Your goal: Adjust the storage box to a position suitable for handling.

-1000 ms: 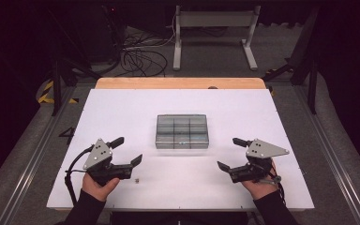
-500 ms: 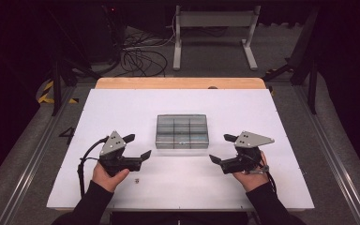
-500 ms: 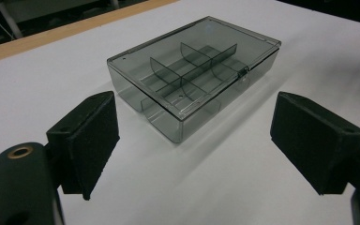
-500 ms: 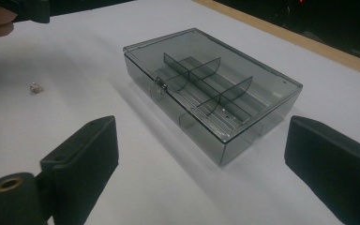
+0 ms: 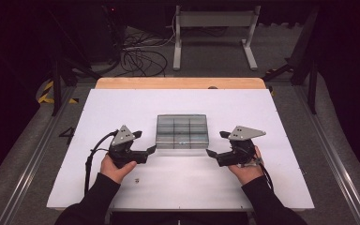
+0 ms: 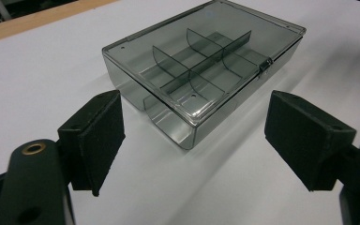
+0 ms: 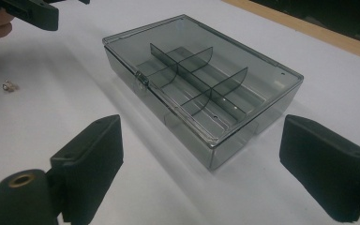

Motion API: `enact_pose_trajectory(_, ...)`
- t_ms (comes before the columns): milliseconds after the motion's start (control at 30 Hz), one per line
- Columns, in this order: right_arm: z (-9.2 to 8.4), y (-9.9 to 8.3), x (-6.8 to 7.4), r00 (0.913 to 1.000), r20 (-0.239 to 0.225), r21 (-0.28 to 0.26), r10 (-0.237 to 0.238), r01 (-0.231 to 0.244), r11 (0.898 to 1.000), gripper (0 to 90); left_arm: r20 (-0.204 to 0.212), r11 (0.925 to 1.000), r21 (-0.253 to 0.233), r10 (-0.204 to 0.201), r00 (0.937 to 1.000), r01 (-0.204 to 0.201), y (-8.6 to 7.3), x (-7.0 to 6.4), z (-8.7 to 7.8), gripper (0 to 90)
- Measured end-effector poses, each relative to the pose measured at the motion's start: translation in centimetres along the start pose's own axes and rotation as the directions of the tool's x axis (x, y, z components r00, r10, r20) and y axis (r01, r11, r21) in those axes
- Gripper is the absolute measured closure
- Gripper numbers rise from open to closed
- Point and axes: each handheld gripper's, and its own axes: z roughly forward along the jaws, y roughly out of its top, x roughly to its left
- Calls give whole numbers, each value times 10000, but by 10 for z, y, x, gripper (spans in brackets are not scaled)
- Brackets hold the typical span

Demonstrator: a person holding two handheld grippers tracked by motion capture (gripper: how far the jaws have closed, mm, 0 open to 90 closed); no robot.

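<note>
Two hand-held grippers: both have drawn in toward the box from either side since a second ago, each now just beside a near corner.
Box: smoke-grey clear compartment box [image 5: 182, 131], lid shut, cross dividers inside, lying flat at mid worktop [image 5: 122, 103]; it has not shifted.
Left hand-held gripper [image 5: 149, 151]: jaws wide, have just been closing a little; nothing between the pads [image 6: 98, 140], box corner just ahead.
Right hand-held gripper [image 5: 212, 153]: jaws wide, likewise just narrowing; empty, aimed at the opposite near corner.
Latch: small clasp on the near long side [image 7: 142, 80], done up.
Stray bit: small metal piece [image 5: 137, 178] on the worktop by the left hand, untouched.
Reading: approach nearly finished; a two-sided hold on the box looks next.
</note>
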Motion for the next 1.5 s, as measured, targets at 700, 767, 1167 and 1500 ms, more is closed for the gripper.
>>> enact_pose_trajectory(700,16,-2,-6,9999,-68,360,137,-134,9993,191,452,9993,180,-345,9984,337,-7,7,25,240)
enact_pose_trajectory(767,16,-2,-7,9997,-51,410,237,-235,9989,222,630,9986,292,-463,9969,445,-10,9,28,255)
enact_pose_trajectory(1167,25,-6,-8,9995,120,1009,295,-305,9944,401,635,9975,620,311,9975,-351,-19,5,40,365)
enact_pose_trajectory(1500,31,-9,-10,9993,227,1390,303,-332,9897,502,588,9964,825,143,9982,-191,-20,5,45,418)
